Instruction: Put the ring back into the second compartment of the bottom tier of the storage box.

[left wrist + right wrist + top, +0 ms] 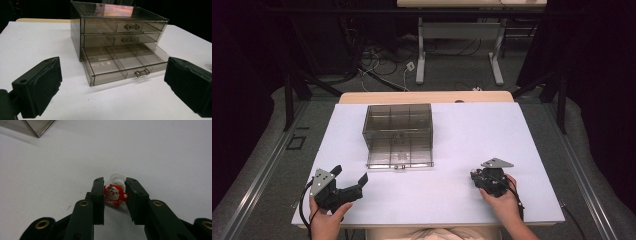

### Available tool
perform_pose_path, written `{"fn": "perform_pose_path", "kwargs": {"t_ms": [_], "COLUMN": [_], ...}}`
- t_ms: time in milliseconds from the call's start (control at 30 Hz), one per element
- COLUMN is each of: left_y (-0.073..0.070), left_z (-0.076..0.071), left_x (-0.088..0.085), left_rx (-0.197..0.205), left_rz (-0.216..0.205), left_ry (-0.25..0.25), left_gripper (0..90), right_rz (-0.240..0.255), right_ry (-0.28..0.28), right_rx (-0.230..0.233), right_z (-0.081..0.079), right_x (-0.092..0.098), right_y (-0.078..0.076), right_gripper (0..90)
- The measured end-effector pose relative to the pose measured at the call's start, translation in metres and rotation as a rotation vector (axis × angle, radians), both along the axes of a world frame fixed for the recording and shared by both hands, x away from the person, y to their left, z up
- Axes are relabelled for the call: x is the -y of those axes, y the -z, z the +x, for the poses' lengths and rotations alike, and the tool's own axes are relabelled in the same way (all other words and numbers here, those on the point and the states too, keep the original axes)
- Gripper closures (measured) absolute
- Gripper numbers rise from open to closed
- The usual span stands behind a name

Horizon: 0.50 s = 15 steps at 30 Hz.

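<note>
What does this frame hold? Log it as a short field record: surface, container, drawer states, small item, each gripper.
surface: white table
container: smoky clear drawer box, three drawers
bottom drawer: pulled out, compartments look empty
upper two drawers: closed
small item: red Santa ring with a clear band
right gripper: jaws closed on the ring at the table
left gripper: open, holding nothing, facing the box

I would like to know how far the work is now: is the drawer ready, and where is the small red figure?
Done: the bottom drawer of the clear drawer box is pulled out, its compartments looking empty. In hand: the right gripper is closed on a small red Santa figure low over the white table. The left gripper is open, holding nothing. Probably left: placing the figure in the drawer and closing it.
</note>
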<state>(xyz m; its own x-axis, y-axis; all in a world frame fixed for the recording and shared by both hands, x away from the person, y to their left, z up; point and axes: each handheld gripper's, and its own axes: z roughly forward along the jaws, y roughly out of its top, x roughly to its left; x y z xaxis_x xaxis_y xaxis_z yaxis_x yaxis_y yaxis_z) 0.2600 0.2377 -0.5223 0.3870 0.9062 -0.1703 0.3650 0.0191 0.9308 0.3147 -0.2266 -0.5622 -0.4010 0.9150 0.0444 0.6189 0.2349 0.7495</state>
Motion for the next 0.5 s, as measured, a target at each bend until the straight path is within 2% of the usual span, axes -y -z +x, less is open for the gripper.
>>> {"fn": "perform_pose_path", "kwargs": {"t_ms": [500], "left_y": [-0.0001], "left_z": [0.0000], "left_x": [-0.0002], "left_rx": [0.000], "left_rz": [0.001], "left_ry": [-0.001], "left_gripper": [1.6], "right_rz": [-0.001], "right_ry": [-0.008], "right_rx": [0.020], "right_z": [-0.0001], "right_x": [0.0001], "right_y": [-0.0007], "right_gripper": [69.2]}}
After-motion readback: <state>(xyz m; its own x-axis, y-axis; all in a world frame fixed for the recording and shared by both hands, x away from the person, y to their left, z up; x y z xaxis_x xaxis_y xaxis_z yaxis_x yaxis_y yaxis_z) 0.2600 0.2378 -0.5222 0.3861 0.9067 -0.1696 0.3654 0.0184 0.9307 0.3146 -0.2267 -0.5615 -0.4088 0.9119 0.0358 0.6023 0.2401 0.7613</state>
